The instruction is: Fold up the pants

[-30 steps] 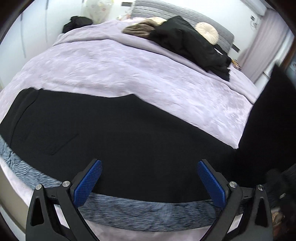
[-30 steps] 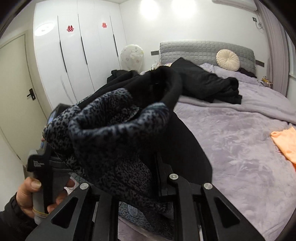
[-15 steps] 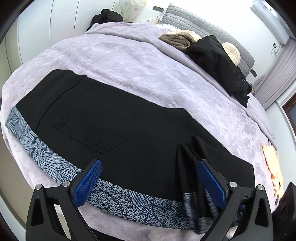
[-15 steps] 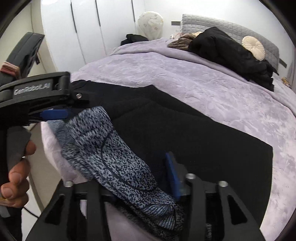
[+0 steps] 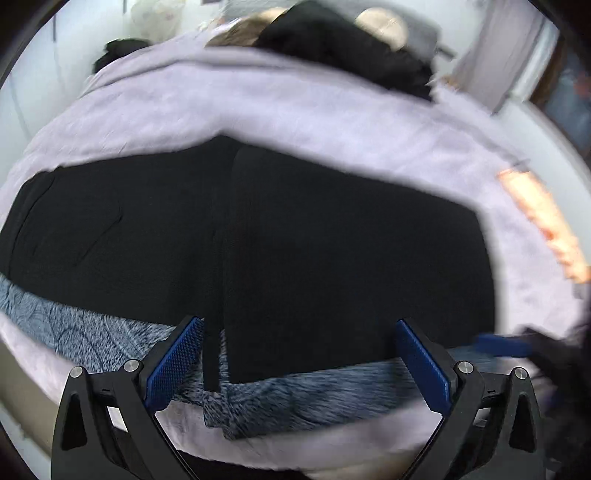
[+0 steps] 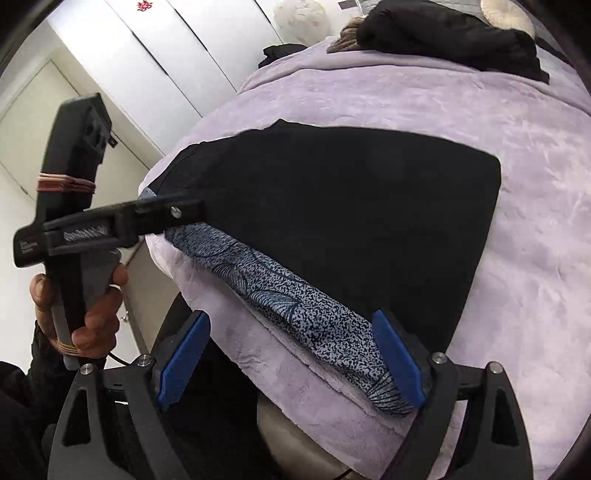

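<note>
Black pants (image 6: 351,221) lie folded flat on the lilac bedspread (image 6: 535,258), a blue-grey patterned band (image 6: 295,306) running along their near edge. My right gripper (image 6: 291,354) hovers over that band at the bed's edge. Its jaws are opening, and the band's end lies between the pads without being pressed. My left gripper (image 5: 299,343) stands open above the fold line of the pants (image 5: 332,240), gripping nothing. In the right wrist view a hand (image 6: 92,306) holds the left gripper (image 6: 184,212) over the pants' far-left corner. The left wrist view is blurred.
A black coat (image 6: 443,33), a brown garment (image 6: 347,33) and a round cream cushion (image 6: 506,14) lie at the pillow end. An orange cloth (image 5: 546,229) sits on the bed to the right. White wardrobe doors (image 6: 166,55) stand beyond the bed's left side.
The right gripper carried the patterned leg end across, laid it on the pants and let go. Both grippers sank toward the bed's near edge. The left gripper stayed open.
</note>
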{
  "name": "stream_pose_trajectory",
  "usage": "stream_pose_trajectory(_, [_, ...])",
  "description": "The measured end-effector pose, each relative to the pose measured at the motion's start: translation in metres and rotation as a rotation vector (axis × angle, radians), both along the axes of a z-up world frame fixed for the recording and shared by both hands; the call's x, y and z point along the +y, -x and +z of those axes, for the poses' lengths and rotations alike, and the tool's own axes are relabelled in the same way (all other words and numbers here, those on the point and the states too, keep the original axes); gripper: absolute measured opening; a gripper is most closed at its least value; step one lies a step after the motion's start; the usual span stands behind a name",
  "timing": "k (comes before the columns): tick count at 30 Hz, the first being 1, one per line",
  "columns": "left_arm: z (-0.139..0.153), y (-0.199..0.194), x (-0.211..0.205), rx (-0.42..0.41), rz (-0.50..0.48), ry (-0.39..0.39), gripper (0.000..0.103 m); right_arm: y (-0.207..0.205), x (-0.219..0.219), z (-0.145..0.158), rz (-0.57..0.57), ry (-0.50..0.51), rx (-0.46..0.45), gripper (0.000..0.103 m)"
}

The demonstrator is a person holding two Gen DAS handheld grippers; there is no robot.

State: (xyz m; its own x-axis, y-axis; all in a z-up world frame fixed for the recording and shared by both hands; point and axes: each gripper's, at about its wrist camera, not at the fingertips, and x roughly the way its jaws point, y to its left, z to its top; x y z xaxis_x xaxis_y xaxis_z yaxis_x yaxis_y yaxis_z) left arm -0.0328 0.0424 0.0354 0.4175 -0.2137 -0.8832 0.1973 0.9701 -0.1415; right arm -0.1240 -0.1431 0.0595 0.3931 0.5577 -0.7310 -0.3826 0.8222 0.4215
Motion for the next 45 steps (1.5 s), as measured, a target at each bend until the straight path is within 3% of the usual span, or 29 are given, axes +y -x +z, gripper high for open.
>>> stream_pose_trajectory(2, [0.000, 0.001, 0.003, -0.021, 0.004, 0.024, 0.103, 0.003, 0.000, 0.018, 0.026, 0.013, -0.065, 0.092])
stream_pose_trajectory(4, [0.007, 0.002, 0.004, -0.033, 0.001, 0.052, 0.103, 0.005, -0.005, 0.039, 0.000, 0.078, -0.184, 0.092])
stream_pose_trajectory(6, [0.007, 0.000, 0.005, -0.033, 0.002, 0.057, 0.103, -0.008, -0.010, 0.047, -0.024, 0.155, -0.233, 0.092])
stream_pose_trajectory(10, [-0.002, -0.012, -0.002, -0.027, 0.012, 0.016, 0.103, -0.056, -0.025, 0.031, -0.043, 0.086, -0.149, 0.092])
stream_pose_trajectory(12, [-0.004, -0.017, -0.004, -0.021, 0.021, 0.020, 0.103, -0.085, -0.031, 0.006, -0.101, 0.136, -0.099, 0.092])
stream_pose_trajectory(14, [-0.007, -0.021, -0.007, -0.014, 0.022, 0.018, 0.103, -0.104, -0.036, -0.013, -0.124, 0.120, -0.040, 0.091])
stream_pose_trajectory(17, [-0.004, -0.022, -0.005, -0.010, 0.020, 0.015, 0.103, -0.090, -0.032, 0.001, -0.128, 0.132, -0.080, 0.092])
stream_pose_trajectory(22, [0.005, -0.013, 0.000, -0.026, 0.022, 0.018, 0.103, -0.026, -0.038, 0.023, -0.061, 0.146, -0.215, 0.092])
stream_pose_trajectory(25, [-0.005, -0.016, -0.006, -0.027, 0.018, -0.029, 0.103, -0.009, -0.032, 0.000, -0.013, 0.116, -0.140, 0.092])
stream_pose_trajectory(28, [-0.006, -0.020, -0.009, -0.024, 0.034, -0.030, 0.103, -0.003, -0.029, -0.030, 0.024, 0.169, -0.007, 0.093])
stream_pose_trajectory(29, [-0.006, -0.019, -0.008, -0.024, 0.032, -0.033, 0.103, 0.001, -0.028, -0.029, 0.026, 0.187, -0.006, 0.093])
stream_pose_trajectory(33, [-0.004, -0.016, -0.004, -0.027, 0.025, -0.026, 0.103, 0.008, -0.029, 0.016, 0.014, 0.207, -0.166, 0.093])
stream_pose_trajectory(36, [-0.005, -0.014, -0.004, -0.036, 0.028, -0.029, 0.103, 0.003, -0.032, 0.050, -0.003, 0.184, -0.266, 0.097])
stream_pose_trajectory(38, [-0.005, -0.014, -0.004, -0.041, 0.031, -0.032, 0.103, -0.010, -0.029, 0.056, 0.013, 0.140, -0.283, 0.102])
stream_pose_trajectory(42, [-0.005, -0.012, -0.002, -0.039, 0.028, -0.021, 0.103, -0.053, -0.006, 0.030, 0.090, 0.116, -0.188, 0.102])
stream_pose_trajectory(45, [0.002, -0.008, 0.006, -0.041, 0.030, -0.017, 0.103, -0.084, 0.012, -0.005, 0.060, 0.289, -0.120, 0.102])
